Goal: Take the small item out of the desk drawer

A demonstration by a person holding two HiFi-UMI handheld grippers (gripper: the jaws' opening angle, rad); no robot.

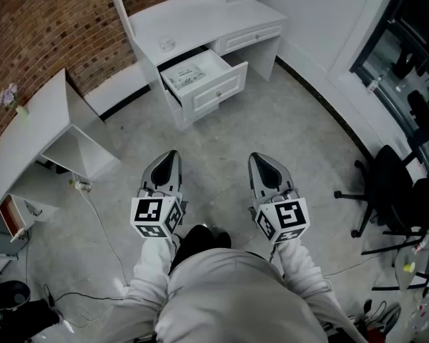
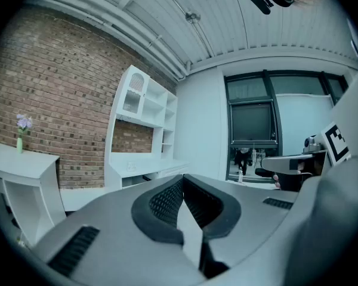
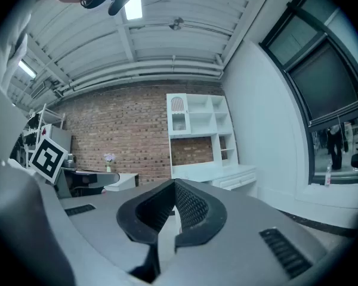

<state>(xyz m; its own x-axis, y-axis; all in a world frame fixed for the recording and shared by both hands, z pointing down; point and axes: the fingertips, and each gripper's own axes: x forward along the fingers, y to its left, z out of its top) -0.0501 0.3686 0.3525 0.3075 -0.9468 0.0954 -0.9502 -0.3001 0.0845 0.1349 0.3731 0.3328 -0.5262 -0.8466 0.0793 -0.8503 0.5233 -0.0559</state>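
Both tools are clenched on nothing. Your left tool (image 1: 170, 154) and right tool (image 1: 256, 157) have their tips together and sit level, side by side, over the grey concrete floor (image 1: 286, 120), well apart from the white worktop (image 1: 200, 9). The drawer (image 1: 218, 91) stands pulled open. The small item (image 1: 184, 74), flat and pale with dark print, lies inside it, too small to tell more. A brick wall (image 1: 43, 27) runs behind the worktop, and white hutch shelves (image 3: 200, 124) stand on it. A second white worktop (image 1: 28, 131) at the left carries a flower vase (image 1: 11, 95). A black chair (image 1: 390, 181) sits by the dark window (image 1: 407, 34). Cables (image 1: 93, 213) trail across the floor.
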